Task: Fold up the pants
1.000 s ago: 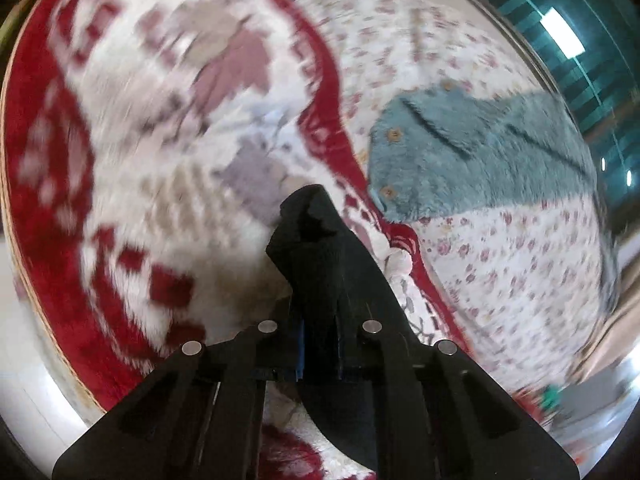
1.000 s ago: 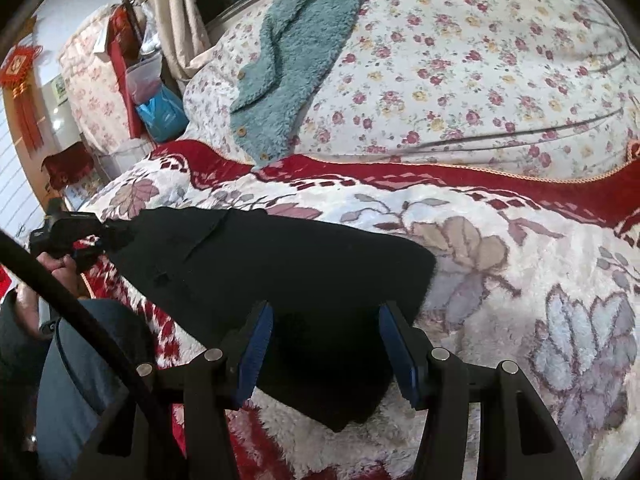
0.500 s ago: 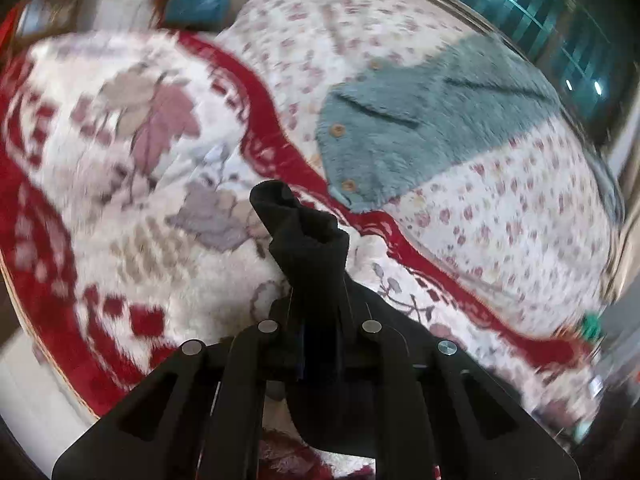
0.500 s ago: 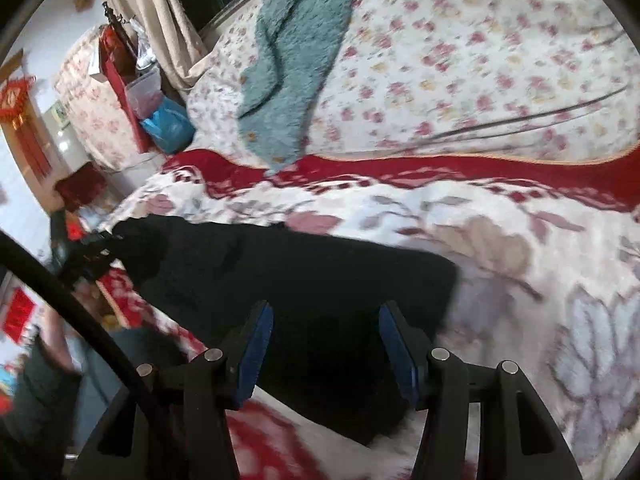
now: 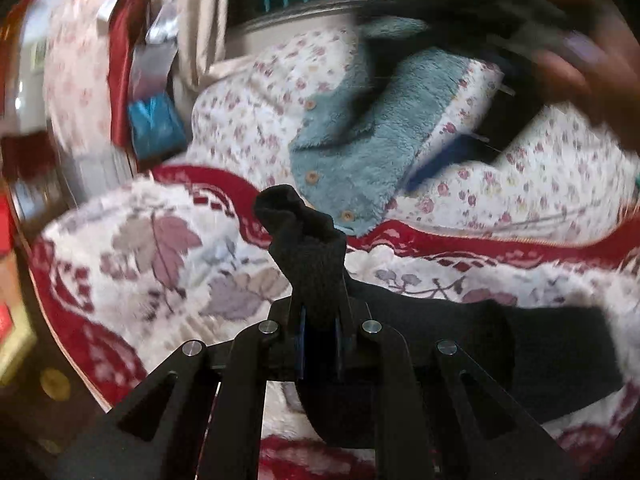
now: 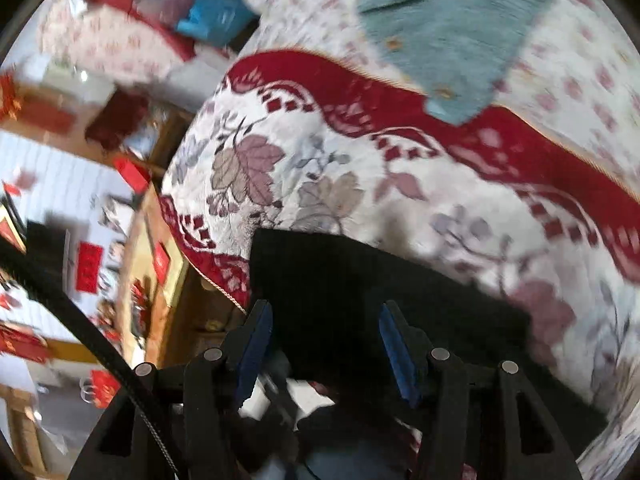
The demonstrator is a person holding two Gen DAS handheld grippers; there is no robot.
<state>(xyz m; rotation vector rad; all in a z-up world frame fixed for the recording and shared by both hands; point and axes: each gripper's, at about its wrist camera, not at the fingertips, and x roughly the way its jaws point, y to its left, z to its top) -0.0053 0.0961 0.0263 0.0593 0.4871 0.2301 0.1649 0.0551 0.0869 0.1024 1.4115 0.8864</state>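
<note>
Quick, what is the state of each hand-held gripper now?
Left hand-held gripper: shut on the black fabric pants.
Right hand-held gripper: open, holding nothing.

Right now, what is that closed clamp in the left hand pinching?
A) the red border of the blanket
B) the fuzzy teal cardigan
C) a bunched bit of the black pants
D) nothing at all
C: in the left wrist view the left gripper is shut on a bunched fold of the black pants, which sticks up between its fingers.
</note>
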